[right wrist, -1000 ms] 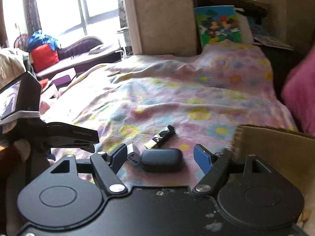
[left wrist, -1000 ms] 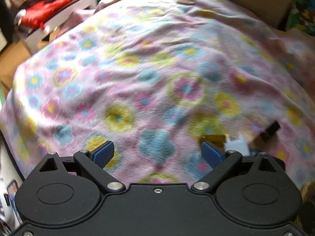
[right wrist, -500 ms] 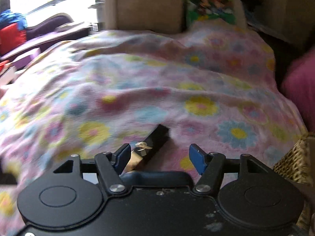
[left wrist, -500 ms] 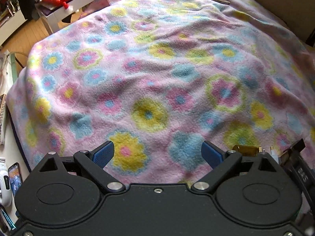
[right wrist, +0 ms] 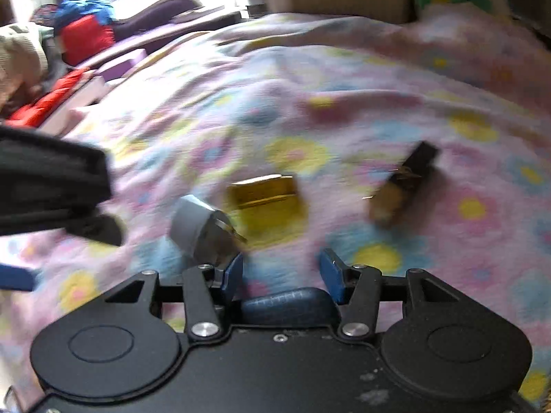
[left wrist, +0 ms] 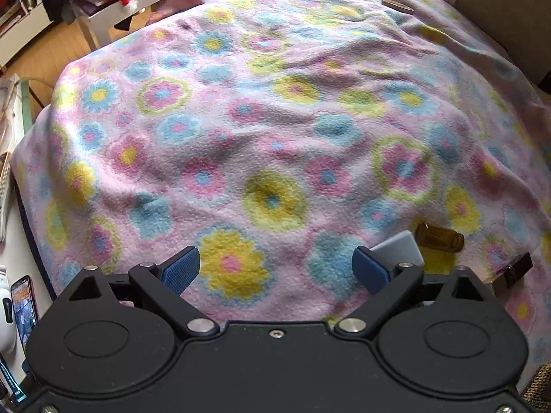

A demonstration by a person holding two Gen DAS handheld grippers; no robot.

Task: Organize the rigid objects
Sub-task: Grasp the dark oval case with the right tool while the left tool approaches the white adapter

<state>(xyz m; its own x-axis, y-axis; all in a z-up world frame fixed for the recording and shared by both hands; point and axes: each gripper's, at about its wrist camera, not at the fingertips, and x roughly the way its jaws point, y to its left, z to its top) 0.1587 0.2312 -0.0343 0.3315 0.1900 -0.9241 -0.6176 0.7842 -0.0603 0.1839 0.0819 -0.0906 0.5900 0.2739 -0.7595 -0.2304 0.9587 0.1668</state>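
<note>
On a flowered fleece blanket (left wrist: 275, 130), the right claw (right wrist: 280, 268) hangs with its blue pads partly spread and a dark blue case (right wrist: 289, 304) lying low between them, close to the claw's body; whether the pads touch it cannot be told through the blur. Beyond the case, an amber bottle (right wrist: 267, 194) lies on the blanket just ahead of the claw, its long axis running across the view. Left of the bottle and near it sits a grey plug (right wrist: 203, 232), its prongs pointing toward the bottle, just beside the right claw's left pad. Right of the bottle, well apart, a black-and-tan stick-shaped item (right wrist: 403, 186) lies with its long axis slanting away to the upper right, dark end farthest.

The left claw (left wrist: 275, 268) is spread wide and grips nothing, only blanket showing between its pads. Seen from this side, the plug (left wrist: 399, 249) sits just behind the right-hand pad, the bottle (left wrist: 439, 237) just beyond it, and the stick item (left wrist: 511, 270) farther right. The left claw's black body (right wrist: 51, 179) juts in left of the bottle in the right-wrist view.
</note>
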